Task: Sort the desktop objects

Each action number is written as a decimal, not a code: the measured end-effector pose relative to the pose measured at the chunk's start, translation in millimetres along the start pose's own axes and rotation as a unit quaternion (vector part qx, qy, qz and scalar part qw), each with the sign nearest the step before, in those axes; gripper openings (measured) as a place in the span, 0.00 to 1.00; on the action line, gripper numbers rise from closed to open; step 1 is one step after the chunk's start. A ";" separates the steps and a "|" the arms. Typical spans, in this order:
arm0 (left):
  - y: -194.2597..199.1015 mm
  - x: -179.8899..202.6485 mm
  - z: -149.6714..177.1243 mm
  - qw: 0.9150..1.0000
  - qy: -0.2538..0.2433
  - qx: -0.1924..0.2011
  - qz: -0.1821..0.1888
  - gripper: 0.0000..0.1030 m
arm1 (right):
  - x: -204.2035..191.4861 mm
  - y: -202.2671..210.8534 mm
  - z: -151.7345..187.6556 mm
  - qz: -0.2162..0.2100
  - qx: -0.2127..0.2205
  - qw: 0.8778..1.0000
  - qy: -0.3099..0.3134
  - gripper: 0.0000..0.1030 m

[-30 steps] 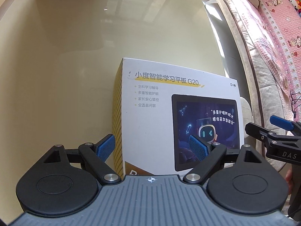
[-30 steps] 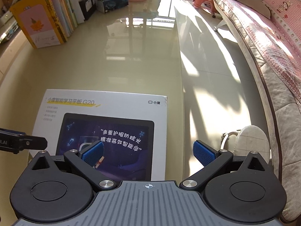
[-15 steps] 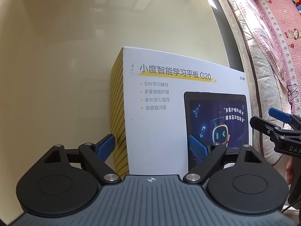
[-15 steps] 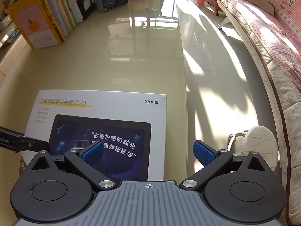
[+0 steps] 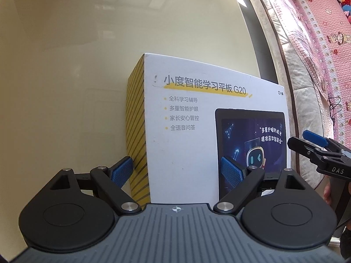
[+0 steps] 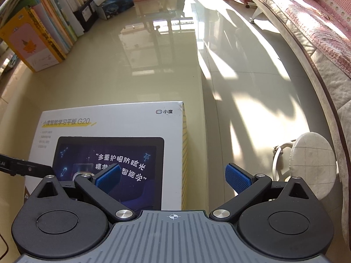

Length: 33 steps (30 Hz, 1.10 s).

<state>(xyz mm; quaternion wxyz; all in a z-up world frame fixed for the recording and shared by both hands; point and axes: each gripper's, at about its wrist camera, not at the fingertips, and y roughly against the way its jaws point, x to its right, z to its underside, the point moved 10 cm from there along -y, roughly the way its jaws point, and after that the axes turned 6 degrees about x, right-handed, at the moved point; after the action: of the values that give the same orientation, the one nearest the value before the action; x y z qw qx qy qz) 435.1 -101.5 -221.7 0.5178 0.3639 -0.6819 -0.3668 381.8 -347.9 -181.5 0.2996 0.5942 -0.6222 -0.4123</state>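
- The tablet box [image 5: 193, 131] lies flat on the glossy counter [image 5: 65, 76], printed white face up, close to the counter's right edge and just ahead of both my grippers.
- My left gripper [image 5: 177, 172] has its fingers spread wide. They straddle the box's near-left corner: one blue pad sits just outside the yellow striped side wall [image 5: 136, 131], the other over the white top face. I can't tell whether either pad touches the box.
- My right gripper [image 6: 173, 177] is likewise spread. Its left pad hangs over the printed tablet picture, its right pad out past the box's right edge above the floor [image 6: 252, 87].
- Neither gripper holds anything.
- I judge the step in hand to be a two-handed pickup of this box, one gripper to each side.
- To do it well, I'd get each gripper square to its own side of the box before closing, so the pads press on flat card rather than a corner.
- The box is broad and probably slick; I'd close both sides evenly and lift it level.
- The row of books [image 6: 54, 22] stands at the far left of the counter, a likely home for it.
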 end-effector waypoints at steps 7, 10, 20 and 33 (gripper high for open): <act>-14.1 24.3 -6.0 1.000 -0.020 -0.005 0.002 1.00 | 35.4 -3.7 8.4 -0.014 -0.004 1.000 -0.015 1.00; -18.8 33.0 -7.4 1.000 -0.027 -0.009 0.003 1.00 | 49.0 -8.9 9.9 -0.038 0.000 0.999 -0.029 1.00; -25.4 48.9 -4.2 0.999 -0.045 -0.018 0.002 1.00 | 79.8 -28.8 6.0 -0.129 0.006 0.989 -0.073 1.00; -29.6 57.7 -7.2 0.998 -0.065 -0.021 -0.009 1.00 | 63.2 -50.1 14.7 -0.210 -0.034 0.970 -0.121 1.00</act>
<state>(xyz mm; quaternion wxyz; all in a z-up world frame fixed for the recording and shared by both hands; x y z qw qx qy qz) 434.1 -166.7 -220.9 0.4764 0.3343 -0.7030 -0.4089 386.6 -405.6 -239.5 0.1488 0.6463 -0.5011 -0.5559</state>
